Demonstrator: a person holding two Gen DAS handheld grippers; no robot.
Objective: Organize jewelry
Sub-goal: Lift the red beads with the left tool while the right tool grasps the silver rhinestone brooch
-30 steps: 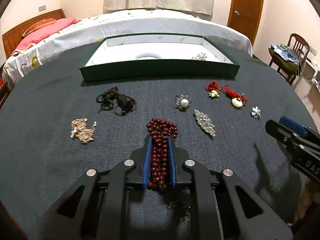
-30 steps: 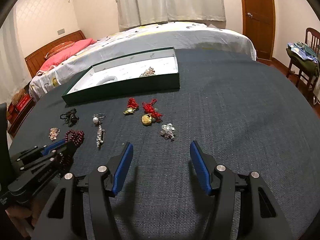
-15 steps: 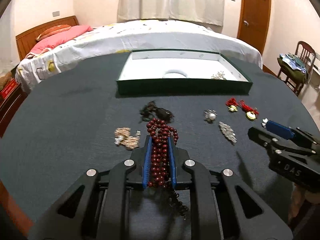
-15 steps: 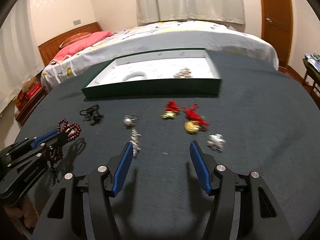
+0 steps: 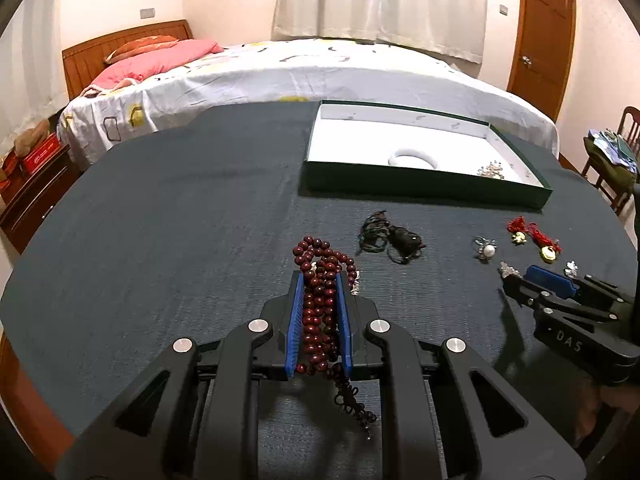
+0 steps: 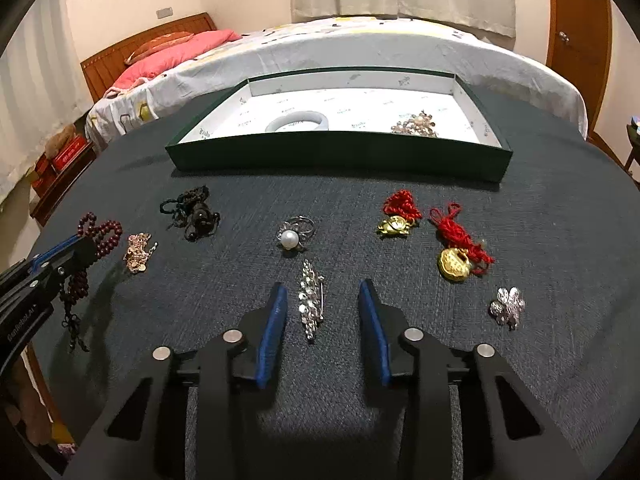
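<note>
Right wrist: brooch point(image 6: 311, 300) beside pearl ring point(image 6: 291, 236)

The right gripper point(image 5: 516, 280) is showing the white letters "DAS" on its black body in the left wrist view; the left gripper point(image 6: 86, 244) is carrying small white lettering along its side, too blurred to read; the box point(image 6: 340, 158) lining is bearing tiny repeated print, illegible.
</note>
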